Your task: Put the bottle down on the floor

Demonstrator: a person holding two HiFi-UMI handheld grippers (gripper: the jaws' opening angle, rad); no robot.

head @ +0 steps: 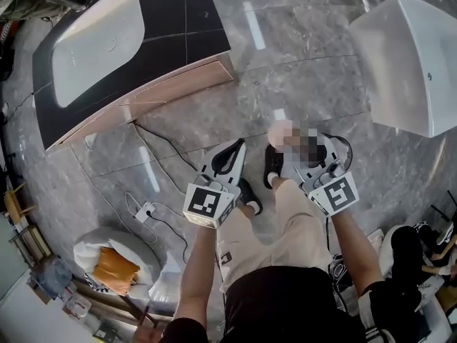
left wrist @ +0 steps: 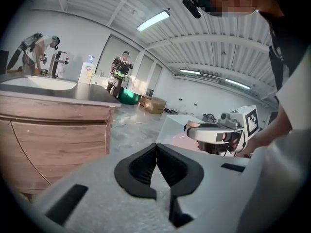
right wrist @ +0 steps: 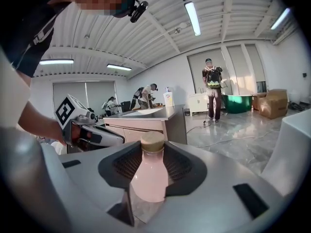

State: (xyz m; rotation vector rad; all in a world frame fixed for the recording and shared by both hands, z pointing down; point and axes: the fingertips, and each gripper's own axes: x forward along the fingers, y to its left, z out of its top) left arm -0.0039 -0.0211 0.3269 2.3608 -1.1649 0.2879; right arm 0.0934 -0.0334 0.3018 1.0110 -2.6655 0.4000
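A pink bottle (right wrist: pixel 148 176) with a tan cap stands upright between the black pads of my right gripper (right wrist: pixel 150 171), which is shut on it. In the head view the bottle (head: pixel 280 131) is held above the grey marble floor (head: pixel 300 56), just ahead of the person's shoes, with the right gripper (head: pixel 293 148) behind it. My left gripper (head: pixel 231 152) hangs beside it to the left. Its jaws are shut with nothing between them (left wrist: pixel 156 171). The left gripper view shows the right gripper (left wrist: pixel 218 132) at its right.
A dark-topped vanity with a white sink (head: pixel 100 41) stands at the far left. A white cabinet (head: pixel 410 63) stands at the right. A power strip and cables (head: pixel 146 211) lie on the floor by the person's left leg. A white bag (head: pixel 114 266) lies nearer. People stand far off (right wrist: pixel 212 89).
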